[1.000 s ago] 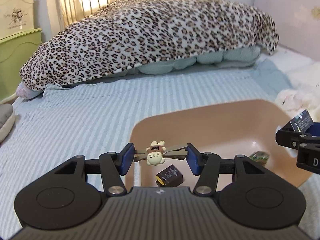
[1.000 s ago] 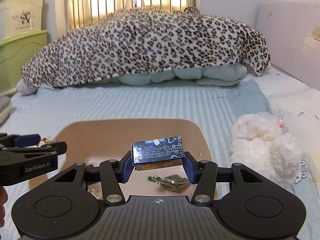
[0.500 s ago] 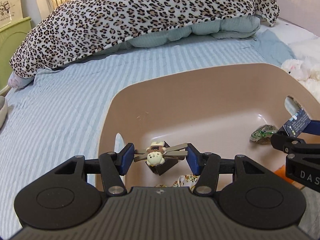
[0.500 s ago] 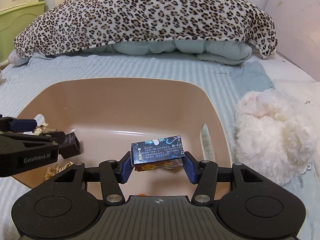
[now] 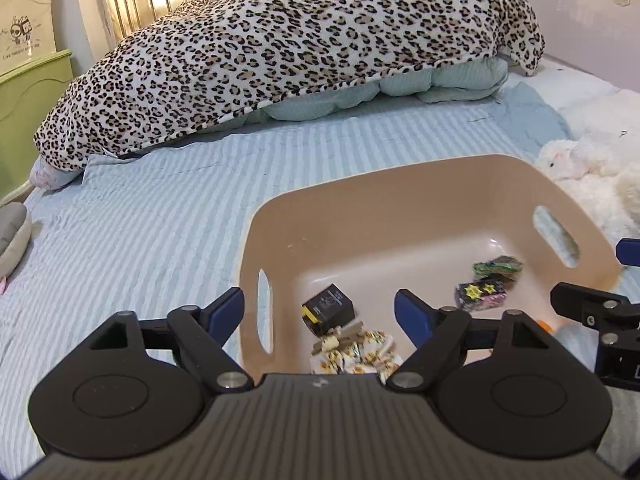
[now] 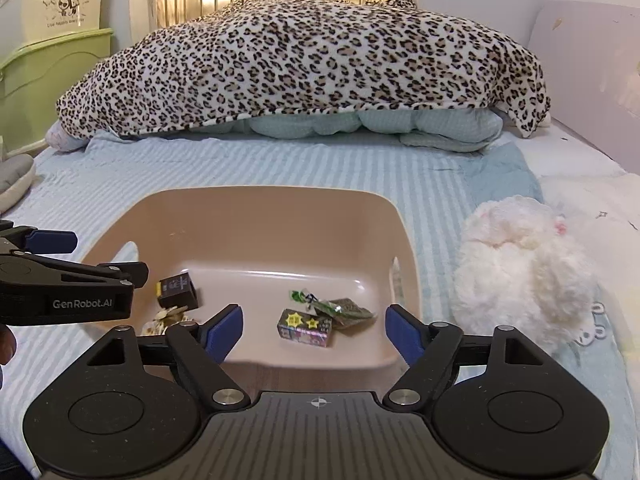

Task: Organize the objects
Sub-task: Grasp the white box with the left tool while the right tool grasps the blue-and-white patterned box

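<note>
Both grippers, left [image 5: 319, 312] and right [image 6: 314, 330], now gape, emptied since half a second ago. Clip [image 5: 338, 336] and box [image 6: 306, 327] lie inside the bin [image 6: 264, 204]; both drops look complete.

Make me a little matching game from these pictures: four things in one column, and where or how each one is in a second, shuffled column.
Things:
1. black cube box
2. starry blue box
3. white plush toy
4. left hand-held gripper

Places or states:
A. on the bed, right of the tan bin
B. open, holding nothing
C. inside the bin, left part
D. inside the bin, beside a green wrapper

Pairs: 1-C, 2-D, 3-A, 4-B
</note>
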Available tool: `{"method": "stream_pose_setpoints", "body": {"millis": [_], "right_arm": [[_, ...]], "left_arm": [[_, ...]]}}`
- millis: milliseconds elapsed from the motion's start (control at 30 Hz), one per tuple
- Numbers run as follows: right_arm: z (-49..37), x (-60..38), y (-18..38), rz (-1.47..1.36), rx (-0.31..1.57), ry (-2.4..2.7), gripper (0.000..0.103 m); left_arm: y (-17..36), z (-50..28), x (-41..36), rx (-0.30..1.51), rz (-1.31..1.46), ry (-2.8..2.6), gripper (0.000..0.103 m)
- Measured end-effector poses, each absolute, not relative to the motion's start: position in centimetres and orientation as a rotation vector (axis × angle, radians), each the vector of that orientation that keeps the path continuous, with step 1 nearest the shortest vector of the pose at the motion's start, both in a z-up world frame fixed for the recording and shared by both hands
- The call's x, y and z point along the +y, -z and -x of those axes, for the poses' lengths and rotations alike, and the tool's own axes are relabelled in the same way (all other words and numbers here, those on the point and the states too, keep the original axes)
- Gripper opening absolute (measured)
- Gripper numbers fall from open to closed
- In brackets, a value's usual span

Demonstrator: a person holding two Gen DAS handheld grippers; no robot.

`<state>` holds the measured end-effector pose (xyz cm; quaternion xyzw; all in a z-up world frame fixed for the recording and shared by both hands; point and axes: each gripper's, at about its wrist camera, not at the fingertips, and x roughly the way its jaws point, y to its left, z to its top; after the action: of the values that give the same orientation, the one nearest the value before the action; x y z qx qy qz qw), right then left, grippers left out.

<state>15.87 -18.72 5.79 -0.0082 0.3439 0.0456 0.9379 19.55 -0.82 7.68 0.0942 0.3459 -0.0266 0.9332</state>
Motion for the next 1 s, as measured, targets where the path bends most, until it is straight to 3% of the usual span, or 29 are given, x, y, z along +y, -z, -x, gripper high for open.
{"method": "stream_pose_setpoints", "body": {"millis": [333,1000], "right_arm": [[-12.4,-20.6,-5.1,-0.005,0.759,-0.06,0.09],[-13.1,-19.0,2.5,0.049,0.965,-0.11,0.09]], "left_arm": [[-7.4,-16.0,0.1,0.734,-0.193,0.062,0.085],[0.0,-16.2,1.1,0.881,-0.195,0.041,0.089]]}}
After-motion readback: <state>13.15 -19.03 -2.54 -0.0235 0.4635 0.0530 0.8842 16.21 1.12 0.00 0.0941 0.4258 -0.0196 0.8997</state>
